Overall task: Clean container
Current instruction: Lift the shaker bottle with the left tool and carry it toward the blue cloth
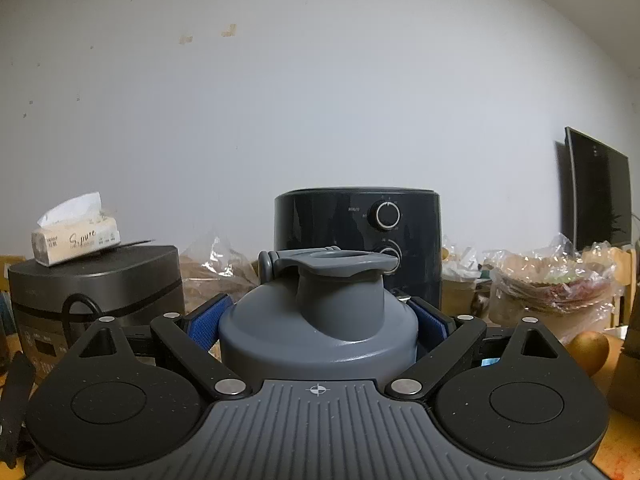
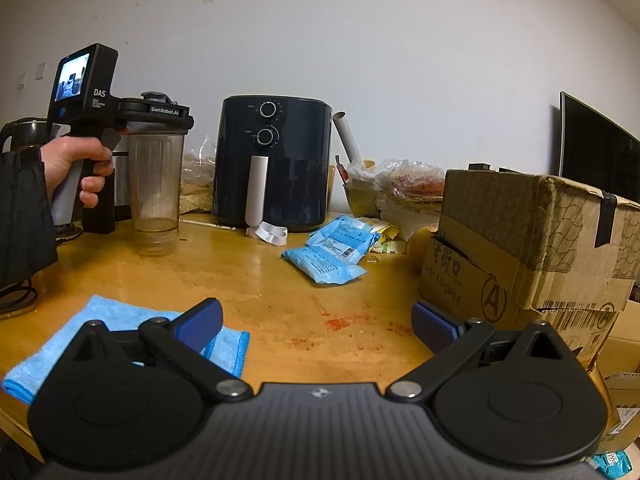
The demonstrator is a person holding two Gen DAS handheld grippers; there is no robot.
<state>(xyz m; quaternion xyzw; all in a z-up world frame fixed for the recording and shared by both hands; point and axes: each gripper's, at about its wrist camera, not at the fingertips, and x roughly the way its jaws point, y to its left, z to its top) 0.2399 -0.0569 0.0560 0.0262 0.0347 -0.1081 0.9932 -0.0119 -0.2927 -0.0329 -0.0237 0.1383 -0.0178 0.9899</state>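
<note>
- Left wrist view: the left gripper [image 1: 318, 316] is closed around the grey lid [image 1: 320, 320] of the container, a blue pad [image 1: 210, 320] pressed to each side of the dome just below the spout neck. The flip cap [image 1: 328, 260] sits level on top with its hinge to the left, so the lid faces straight up.
- Left wrist view: the hold is on a rounded, sloping shoulder. I judge that the pads could ride up the curve and slip off if the person twists or lifts hard. The air fryer [image 1: 358, 240] stands close behind, and a jerk forward could knock it.
- Right wrist view: the container [image 2: 155, 184], a clear tumbler, stands upright on the table [image 2: 280, 280] at the far left, long axis vertical, base down, with a brownish film near the bottom. The left gripper, held by a hand [image 2: 80, 164], grips it only at the top, so a sideways pull may tip the tall body or skid it along the table.
- Right wrist view: the right gripper [image 2: 316, 322] is wide open and holds nothing, low over the table, its left finger above the blue cloth [image 2: 120, 316]. Nothing steadies the tumbler's body, so unscrewing the lid may simply spin the whole thing.
</note>
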